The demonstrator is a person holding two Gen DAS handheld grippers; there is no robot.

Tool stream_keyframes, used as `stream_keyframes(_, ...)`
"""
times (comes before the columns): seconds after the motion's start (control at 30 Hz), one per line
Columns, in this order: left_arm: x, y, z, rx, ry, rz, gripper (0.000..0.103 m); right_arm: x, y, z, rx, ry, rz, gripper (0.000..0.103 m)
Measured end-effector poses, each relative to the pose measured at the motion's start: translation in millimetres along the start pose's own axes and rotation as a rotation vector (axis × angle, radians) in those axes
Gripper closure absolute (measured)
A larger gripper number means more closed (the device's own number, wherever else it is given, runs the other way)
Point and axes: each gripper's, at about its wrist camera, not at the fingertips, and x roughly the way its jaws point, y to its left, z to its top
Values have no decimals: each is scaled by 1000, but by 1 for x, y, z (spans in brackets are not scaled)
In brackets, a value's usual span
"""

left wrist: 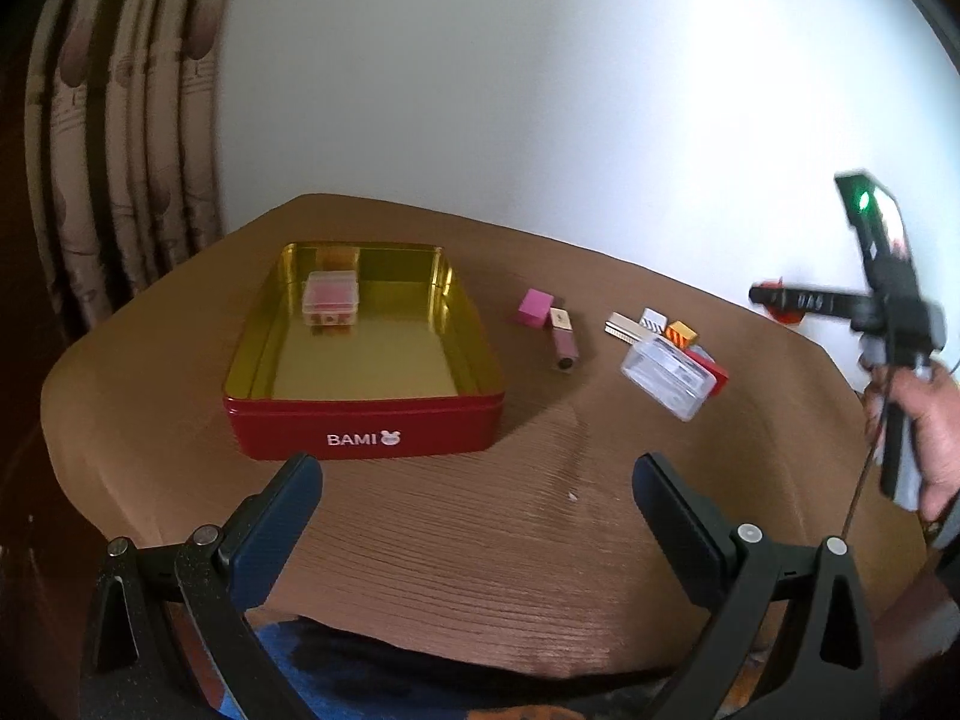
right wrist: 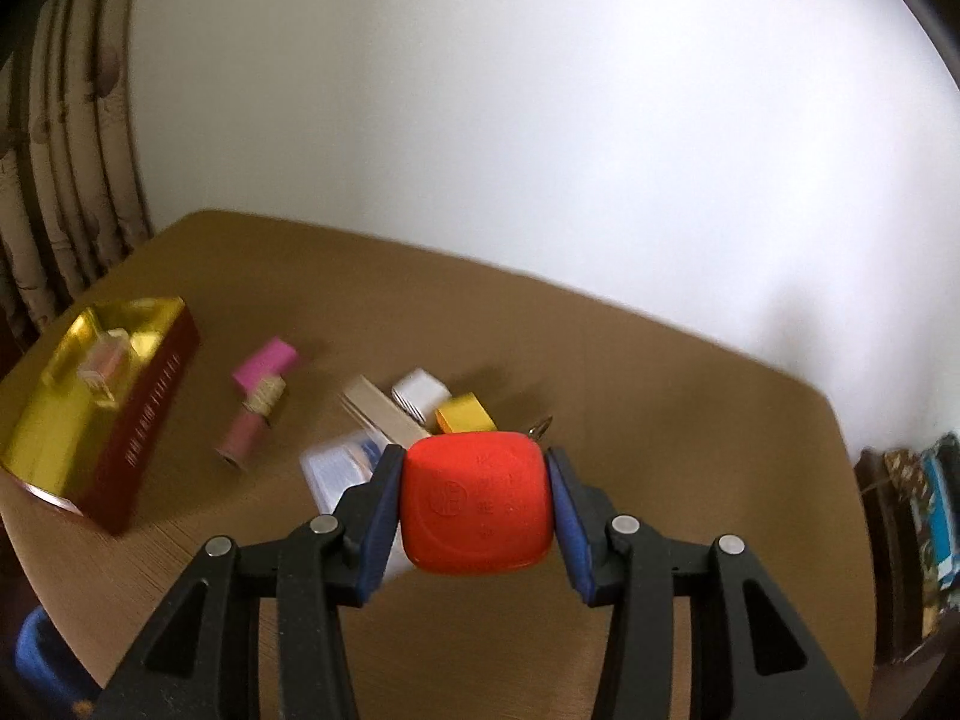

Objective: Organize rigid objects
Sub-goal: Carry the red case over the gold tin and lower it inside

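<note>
While right gripper [right wrist: 474,504] fingers clamp red case [right wrist: 477,501] above worktop [right wrist: 660,420], left gripper [left wrist: 477,492] fingers gape wide, tin [left wrist: 360,420] at 11 o'clock.

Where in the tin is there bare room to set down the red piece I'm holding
The tin's near half, from the clear box to the front wall, is bare gold floor, as is its far right side. The far left corner is crowded. On the table, the strip between tin and lipstick is free; the pile around the clear case is crowded.
</note>
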Motion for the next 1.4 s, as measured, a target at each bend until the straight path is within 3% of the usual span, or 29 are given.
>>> stream_keyframes(0.27,-1,10,4,-16,-14,26,1,-33,51,50,-65,-74,19,56)
stream_keyframes(0.57,-6,22,10,-51,-47,80,1,-54,104,80,-134,-111,59,56)
stream_keyframes(1.03,-3,51,15,-140,-36,173,1,-61,176,97,-218,-108,134,56)
stream_keyframes(1.4,3,83,12,-247,4,220,1,-24,249,84,-306,-37,251,56)
